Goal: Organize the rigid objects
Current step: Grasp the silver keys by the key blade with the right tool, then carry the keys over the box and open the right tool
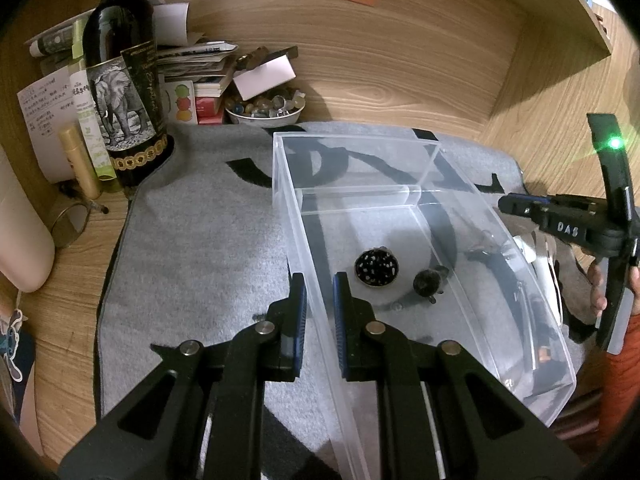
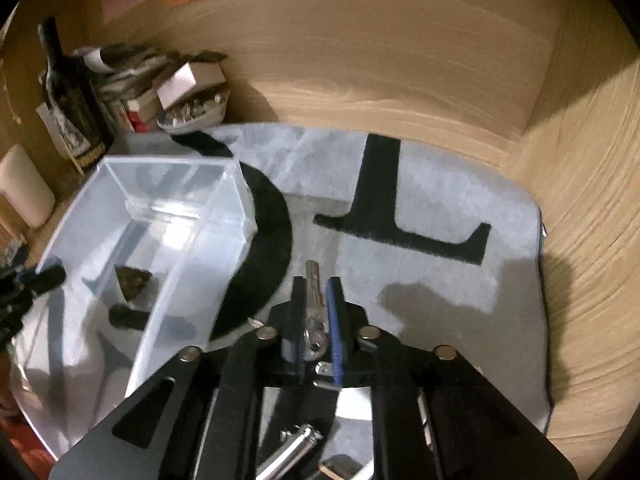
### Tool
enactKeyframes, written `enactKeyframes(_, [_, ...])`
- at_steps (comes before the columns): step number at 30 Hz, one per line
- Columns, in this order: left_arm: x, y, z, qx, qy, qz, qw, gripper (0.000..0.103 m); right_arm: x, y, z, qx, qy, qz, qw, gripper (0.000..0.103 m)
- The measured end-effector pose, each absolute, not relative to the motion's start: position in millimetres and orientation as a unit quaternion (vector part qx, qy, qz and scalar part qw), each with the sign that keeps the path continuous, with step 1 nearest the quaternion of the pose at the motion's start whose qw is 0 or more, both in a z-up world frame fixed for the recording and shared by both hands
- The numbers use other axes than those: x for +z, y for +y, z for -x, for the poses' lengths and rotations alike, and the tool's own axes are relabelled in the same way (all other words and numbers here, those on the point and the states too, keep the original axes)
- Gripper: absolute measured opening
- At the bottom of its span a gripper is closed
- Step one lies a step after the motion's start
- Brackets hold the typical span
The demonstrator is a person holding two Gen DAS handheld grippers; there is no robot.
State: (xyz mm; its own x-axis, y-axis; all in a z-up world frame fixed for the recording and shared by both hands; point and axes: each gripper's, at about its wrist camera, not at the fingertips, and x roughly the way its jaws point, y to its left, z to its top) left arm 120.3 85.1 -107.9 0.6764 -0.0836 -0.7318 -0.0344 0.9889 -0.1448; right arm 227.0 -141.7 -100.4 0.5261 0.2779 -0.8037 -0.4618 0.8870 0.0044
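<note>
**Key in the claw, bin partly filled**

Everything here is best placed against the clear plastic bin (image 1: 420,248), which sits on a grey mat (image 1: 192,248) with big black letters, spread over the wooden surface (image 1: 400,80). Behind the bin and to its left stands the clutter that nobody seems to be sorting: a dark wine bottle (image 1: 120,92) with an elephant label, a stack of papers, and a small bowl (image 1: 266,114) of pebbles or beads.

Inside the bin, on the near side of its inner divider, two small dark things already lie on the floor: a round speckled disc (image 1: 376,267) and, just to its right, a dark lump (image 1: 428,280) (I can't tell what it is). So some of the sorting looks done.

The left claw (image 1: 320,296) straddles the bin's left wall, one pad outside and one inside, with a visible gap on each side of the plastic; it looks released or only loosely set, not pinching hard.

The right claw (image 2: 316,304) is clenched on a silver key (image 2: 313,292), blade pointing forward, held over the mat just right of the bin. Below it, near the camera, more small metal bits (image 2: 296,440) show, blurred.

My guess: the key goes into the bin next, and those remaining bits still wait.
</note>
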Motion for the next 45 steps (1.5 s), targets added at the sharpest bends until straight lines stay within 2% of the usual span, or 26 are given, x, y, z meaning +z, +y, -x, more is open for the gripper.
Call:
enactKeyframes(1, [-108,85,-120,-0.013,0.402,0.074,0.913,0.013,-103,-139,-228,0.209,0.439,0.11,0.867,0.024])
enactKeyframes(3, [-108,85,-120,-0.014,0.402,0.074,0.913,0.013,-111,-138,-227,0.208,0.449,0.116,0.861,0.043])
enactKeyframes(4, [-108,85,-120,-0.014,0.402,0.075,0.913,0.013,-115,-137,-227,0.207,0.454,0.115,0.859,0.044])
enactKeyframes(13, [-108,84,-119,-0.014,0.401,0.076,0.913,0.013,-149,-124,-248,0.196,0.49,0.122,0.841,0.044])
enactKeyframes(16, [-108,84,-119,-0.014,0.401,0.077,0.913,0.013,-149,-125,-248,0.204,0.49,0.116,0.84,0.031])
enactKeyframes(17, [-108,84,-119,-0.015,0.401,0.077,0.913,0.013,-148,-125,-246,0.208,0.488,0.119,0.839,0.022])
enactKeyframes(27, [-108,84,-119,-0.015,0.402,0.076,0.912,0.013,-140,-134,-229,0.203,0.473,0.11,0.85,0.022])
enactKeyframes(45, [-108,85,-119,-0.015,0.4,0.078,0.913,0.013,-41,-125,-192,0.229,0.334,0.107,0.908,0.022])
